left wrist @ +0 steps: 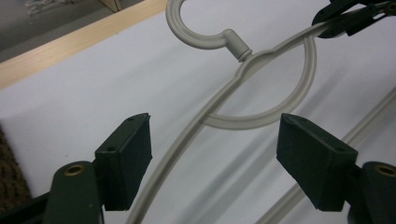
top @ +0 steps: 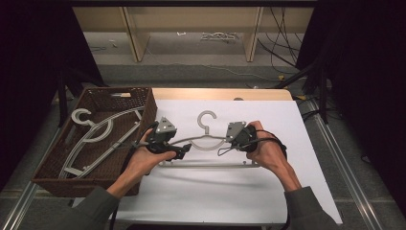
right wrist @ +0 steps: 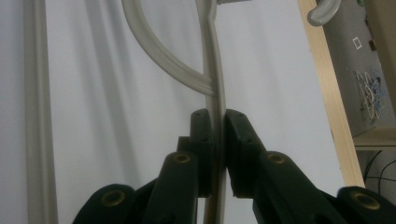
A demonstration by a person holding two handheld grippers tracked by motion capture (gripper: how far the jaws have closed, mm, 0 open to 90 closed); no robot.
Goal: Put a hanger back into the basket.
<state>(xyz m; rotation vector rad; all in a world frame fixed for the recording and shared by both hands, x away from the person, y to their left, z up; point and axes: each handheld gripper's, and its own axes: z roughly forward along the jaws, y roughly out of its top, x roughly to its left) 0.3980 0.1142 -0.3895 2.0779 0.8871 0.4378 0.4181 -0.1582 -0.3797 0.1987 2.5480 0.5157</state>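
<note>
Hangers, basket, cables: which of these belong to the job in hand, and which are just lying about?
In the job: grey hanger, right gripper clamped on it, left gripper open around its arm, wicker basket holding more hangers.
Lying about: floor cables, wooden shelf legs.

No text, label, brand or number can be read anywhere, though the far floor is perhaps too blurred to tell.

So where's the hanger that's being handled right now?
In the high view the hanger is over the white sheet, right of the basket. The right gripper clamps its right shoulder; the left gripper is open around its left.
</note>
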